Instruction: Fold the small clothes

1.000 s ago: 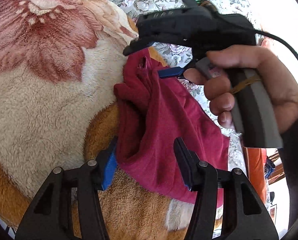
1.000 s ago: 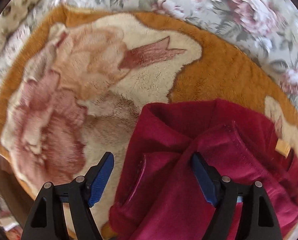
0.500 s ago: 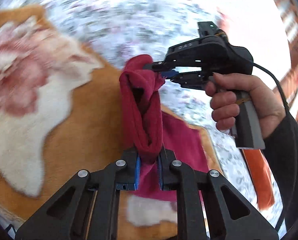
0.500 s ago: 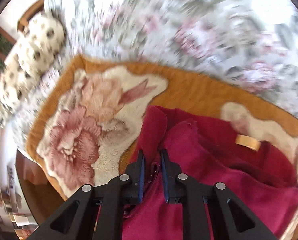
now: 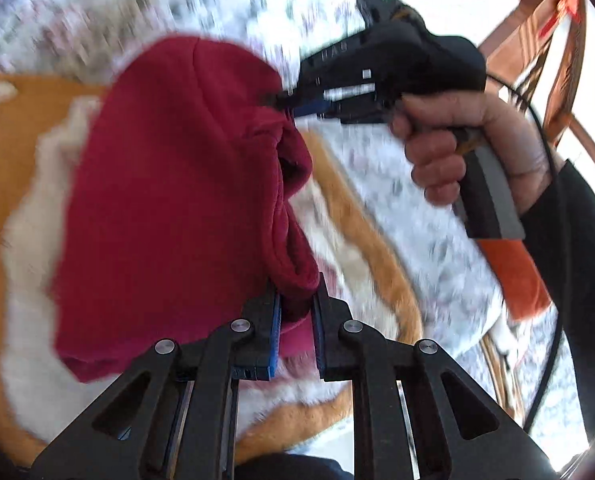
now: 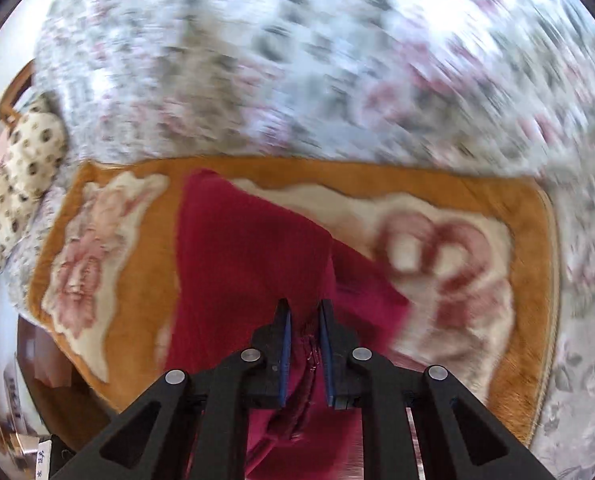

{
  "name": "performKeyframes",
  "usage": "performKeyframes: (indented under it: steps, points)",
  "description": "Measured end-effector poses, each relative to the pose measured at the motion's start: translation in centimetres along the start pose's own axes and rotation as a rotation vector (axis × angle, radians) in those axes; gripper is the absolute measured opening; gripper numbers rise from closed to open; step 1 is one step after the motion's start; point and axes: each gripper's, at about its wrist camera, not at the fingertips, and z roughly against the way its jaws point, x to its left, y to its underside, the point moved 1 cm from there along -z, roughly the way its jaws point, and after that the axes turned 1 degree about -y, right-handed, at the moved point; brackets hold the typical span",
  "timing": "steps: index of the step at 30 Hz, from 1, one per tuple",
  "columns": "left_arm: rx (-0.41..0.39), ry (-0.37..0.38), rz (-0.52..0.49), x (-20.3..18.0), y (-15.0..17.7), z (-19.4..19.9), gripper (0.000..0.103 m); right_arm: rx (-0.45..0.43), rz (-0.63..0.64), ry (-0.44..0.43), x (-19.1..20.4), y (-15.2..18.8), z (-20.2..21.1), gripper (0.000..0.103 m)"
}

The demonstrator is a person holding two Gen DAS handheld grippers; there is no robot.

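Note:
A dark red small garment (image 5: 169, 200) hangs lifted above the orange and cream fleece blanket (image 5: 1, 152). My left gripper (image 5: 297, 304) is shut on one edge of it. My right gripper (image 6: 304, 320) is shut on another edge of the garment (image 6: 249, 272). In the left wrist view the right gripper (image 5: 281, 100) shows at the upper right, held by a hand and pinching the cloth's far corner. The garment spreads between the two grippers, its lower part draping toward the blanket (image 6: 477, 208). Both views are motion-blurred.
The blanket lies on a bed with a floral bedspread (image 6: 337, 60). A spotted pillow (image 6: 21, 160) lies at the left edge of the right wrist view. Wooden furniture (image 5: 537, 40) stands behind the hand.
Both grippers closed on the garment and lifted it up off the blanket. It went from a bunched heap to a sheet spread between them.

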Motion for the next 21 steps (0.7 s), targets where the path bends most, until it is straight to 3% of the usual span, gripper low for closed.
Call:
performKeyframes:
  steps: [4,7,9,11,13,14,16,17,19,21]
  points:
    - [0.078,0.001,0.028,1.0,1.0,-1.4,0.017,0.003,-0.105,0.017,-4.4,2.1,-3.3,0.015]
    - [0.1,0.057,0.026,1.3,1.8,0.6,0.03,-0.086,-0.187,-0.012,-5.9,3.7,-3.9,0.021]
    - [0.051,0.051,-0.018,1.6,2.0,3.3,0.031,-0.149,-0.242,-0.02,-6.5,4.5,-2.9,0.025]
    - [-0.048,0.036,-0.061,2.0,1.3,6.1,0.034,-0.216,-0.219,0.054,-6.0,4.9,-1.2,0.025]
    - [-0.137,-0.003,-0.086,2.8,-0.1,7.6,0.046,-0.328,-0.117,0.166,-4.6,5.3,1.6,0.025]
    - [-0.145,-0.033,-0.085,3.5,-0.7,7.5,0.047,-0.384,-0.032,0.176,-3.4,5.5,3.0,0.025]
    - [-0.094,-0.065,-0.049,5.3,-1.4,6.0,0.047,-0.458,0.137,0.109,-0.2,6.2,5.5,0.025]
    - [-0.058,-0.069,-0.021,6.1,-1.3,4.9,0.047,-0.445,0.244,0.029,2.1,7.0,6.2,0.025]
    - [-0.001,-0.079,0.003,6.4,-0.5,2.7,0.047,-0.392,0.392,-0.039,4.8,8.2,6.0,0.025]
    - [0.008,-0.102,-0.027,6.2,0.4,1.9,0.047,-0.318,0.515,0.032,6.6,9.7,4.0,0.025]
